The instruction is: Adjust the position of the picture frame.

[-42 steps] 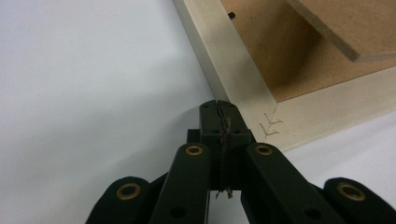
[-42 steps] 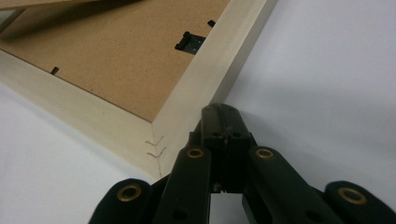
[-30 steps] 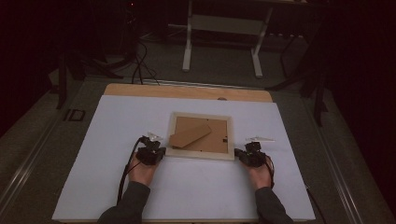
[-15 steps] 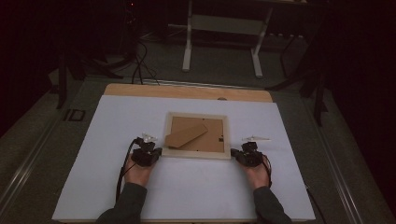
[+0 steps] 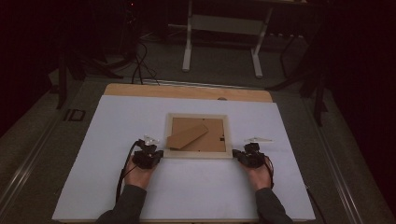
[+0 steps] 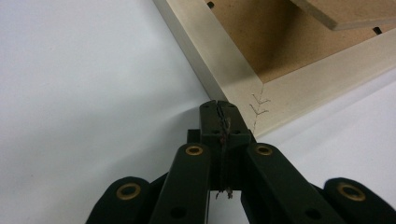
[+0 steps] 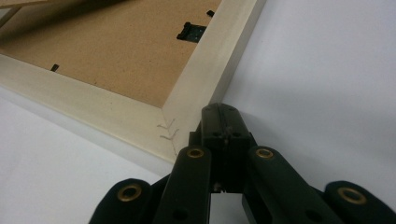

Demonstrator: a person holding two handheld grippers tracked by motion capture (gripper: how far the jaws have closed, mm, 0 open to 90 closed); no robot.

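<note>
A pale wooden picture frame (image 5: 197, 151) lies face down on the white table, its brown backing board (image 5: 212, 140) up and a cardboard stand flap (image 5: 187, 135) lifted over it. My left gripper (image 5: 159, 155) sits shut at the frame's near left corner (image 6: 254, 100), its jaws pressed together with nothing between them and the tips at the wood's edge. My right gripper (image 5: 236, 156) is shut and empty too, at the near right corner (image 7: 175, 128). A black turn clip (image 7: 191, 31) shows on the backing in the right gripper view.
The white sheet (image 5: 116, 135) covers most of the wooden table top (image 5: 187, 91), with free room on all sides of the frame. Beyond the far edge stand a white desk frame's legs (image 5: 188, 42) and loose cables (image 5: 138, 63) on a dark floor.
Both hands and the frame have slid a little toward the far side of the table. The grippers stay at the frame's two near corners.
</note>
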